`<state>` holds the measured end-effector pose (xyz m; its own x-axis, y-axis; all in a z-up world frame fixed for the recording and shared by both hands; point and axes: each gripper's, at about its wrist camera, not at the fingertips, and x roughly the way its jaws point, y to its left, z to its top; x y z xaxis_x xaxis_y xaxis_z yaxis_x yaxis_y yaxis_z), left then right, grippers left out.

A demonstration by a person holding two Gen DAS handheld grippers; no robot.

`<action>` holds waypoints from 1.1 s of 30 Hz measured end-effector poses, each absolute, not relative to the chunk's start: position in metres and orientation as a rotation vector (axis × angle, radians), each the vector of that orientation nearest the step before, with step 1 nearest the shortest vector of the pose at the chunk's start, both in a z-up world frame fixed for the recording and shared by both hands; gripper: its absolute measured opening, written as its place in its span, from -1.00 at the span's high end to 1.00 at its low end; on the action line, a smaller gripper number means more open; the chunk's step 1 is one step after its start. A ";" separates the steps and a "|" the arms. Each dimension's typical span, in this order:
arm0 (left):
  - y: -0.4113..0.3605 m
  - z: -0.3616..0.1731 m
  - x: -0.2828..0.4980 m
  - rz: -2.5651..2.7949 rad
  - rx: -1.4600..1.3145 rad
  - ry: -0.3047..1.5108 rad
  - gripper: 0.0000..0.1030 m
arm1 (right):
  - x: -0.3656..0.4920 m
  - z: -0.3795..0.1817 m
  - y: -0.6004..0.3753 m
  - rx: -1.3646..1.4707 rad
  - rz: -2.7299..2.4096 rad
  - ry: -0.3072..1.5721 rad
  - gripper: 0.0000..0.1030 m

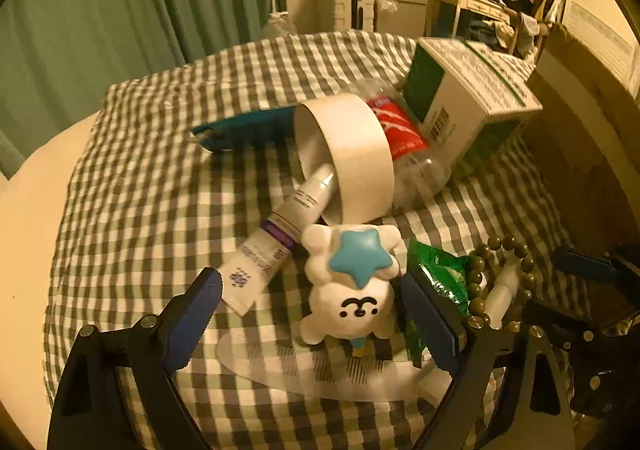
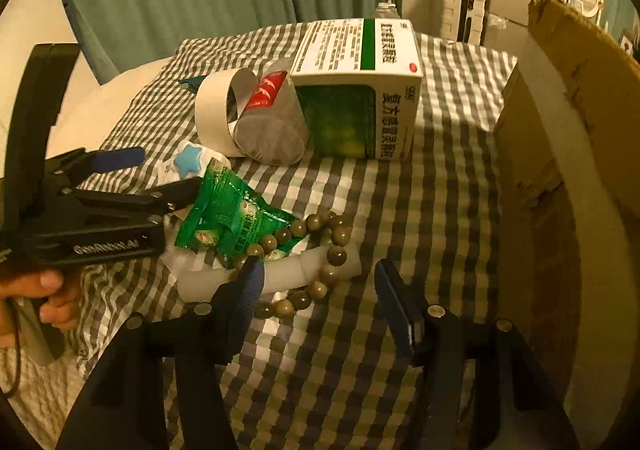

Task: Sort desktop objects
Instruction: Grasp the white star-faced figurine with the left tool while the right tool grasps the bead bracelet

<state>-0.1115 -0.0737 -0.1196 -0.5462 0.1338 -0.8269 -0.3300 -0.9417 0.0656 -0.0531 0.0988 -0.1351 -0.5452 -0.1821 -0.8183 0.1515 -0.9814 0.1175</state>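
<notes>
The left gripper [image 1: 310,324], jaws wide apart, straddles the white bear toy [image 1: 350,282] beside the green snack packet [image 1: 438,282], while the right gripper [image 2: 320,302] (jaws apart, holding nothing) hangs over the bead bracelet [image 2: 320,246] on that packet's other side.

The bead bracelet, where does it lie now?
In the right wrist view the bead bracelet lies on the checked cloth, draped over a white tube, beside the green packet.

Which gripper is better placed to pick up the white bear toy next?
Left. The left gripper has the bear between its open fingers. The right gripper sits over the beads, apart from the bear.
</notes>
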 end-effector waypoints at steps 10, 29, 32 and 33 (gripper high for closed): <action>-0.068 -0.138 -0.118 2.452 -1.422 0.271 0.10 | -0.064 -0.163 0.106 1.490 -2.532 -0.147 -0.11; -0.094 -0.077 -0.096 2.594 -1.267 0.161 0.10 | -0.053 -0.136 0.094 1.351 -2.566 -0.095 0.70; -0.099 -0.061 -0.087 2.626 -1.205 0.162 0.10 | -0.048 -0.126 0.091 1.306 -2.583 -0.084 0.70; -0.101 -0.054 -0.084 2.637 -1.185 0.156 0.10 | -0.046 -0.123 0.090 1.294 -2.588 -0.084 0.70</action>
<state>-0.0844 -0.1009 -0.0545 -0.6397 0.1786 -0.7476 -0.2656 -0.9641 -0.0029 -0.0463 0.0905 -0.1230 -0.5761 -0.2441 -0.7801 0.1932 -0.9680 0.1602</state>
